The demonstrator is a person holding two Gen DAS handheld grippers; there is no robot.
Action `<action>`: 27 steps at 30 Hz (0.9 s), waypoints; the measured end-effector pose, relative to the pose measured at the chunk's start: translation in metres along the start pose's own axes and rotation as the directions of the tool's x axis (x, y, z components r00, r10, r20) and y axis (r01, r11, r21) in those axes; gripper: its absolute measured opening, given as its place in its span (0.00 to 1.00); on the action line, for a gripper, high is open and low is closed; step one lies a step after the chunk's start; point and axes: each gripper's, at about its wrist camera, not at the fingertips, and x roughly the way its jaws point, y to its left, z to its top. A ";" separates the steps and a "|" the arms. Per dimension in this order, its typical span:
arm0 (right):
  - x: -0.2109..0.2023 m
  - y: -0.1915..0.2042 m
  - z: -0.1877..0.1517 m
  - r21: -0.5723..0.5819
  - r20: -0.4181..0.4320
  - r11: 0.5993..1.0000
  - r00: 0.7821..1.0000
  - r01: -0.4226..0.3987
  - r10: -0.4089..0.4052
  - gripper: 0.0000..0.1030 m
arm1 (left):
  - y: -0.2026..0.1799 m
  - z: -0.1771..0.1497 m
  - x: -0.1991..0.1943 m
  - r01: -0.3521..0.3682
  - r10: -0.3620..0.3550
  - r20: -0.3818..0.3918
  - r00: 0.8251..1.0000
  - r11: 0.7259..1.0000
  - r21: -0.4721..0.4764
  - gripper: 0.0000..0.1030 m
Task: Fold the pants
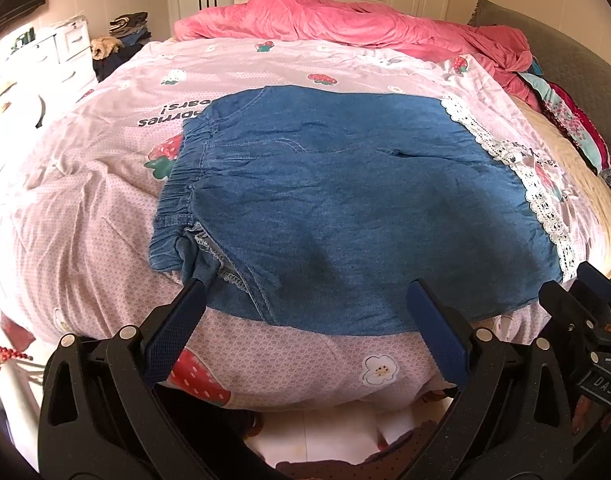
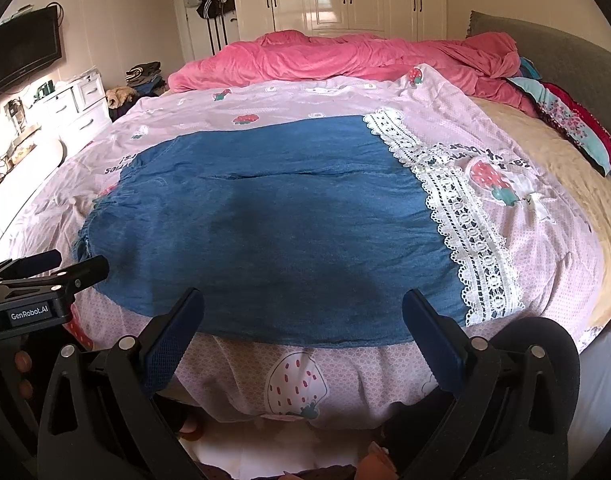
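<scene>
Both tools gape wide and hold nothing: left tool (image 1: 305, 308), right tool (image 2: 303, 312). Pants (image 1: 345, 208) lie flat on the bed (image 1: 105, 208). Only the right view shows the full lace hem (image 2: 457, 216); only the left, the waistband (image 1: 185, 184).

The left tool (image 1: 305, 296) is held low with its two fingers spread wide apart, gripping nothing. The right tool (image 2: 303, 306) is just beside it, at about the same height, its fingers also spread wide and empty. Both point forward, side by side.
</scene>
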 end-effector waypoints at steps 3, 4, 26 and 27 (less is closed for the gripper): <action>0.000 0.001 0.000 -0.005 0.000 1.000 1.000 0.003 -0.003 0.96 | -0.001 0.002 -0.001 0.002 -0.002 0.001 1.000 1.000 0.001 0.91; 0.000 0.001 0.000 -0.005 0.001 1.000 1.000 0.002 -0.002 0.96 | -0.001 0.001 0.000 0.001 -0.001 0.003 1.000 1.000 0.002 0.91; 0.002 0.001 -0.002 -0.008 -0.005 1.000 1.000 0.010 -0.010 0.96 | -0.005 0.003 0.000 0.009 -0.009 0.004 1.000 1.000 0.005 0.91; 0.002 0.001 -0.002 -0.008 -0.006 1.000 1.000 0.010 -0.010 0.96 | -0.005 0.002 0.001 0.010 -0.010 0.004 1.000 1.000 0.004 0.91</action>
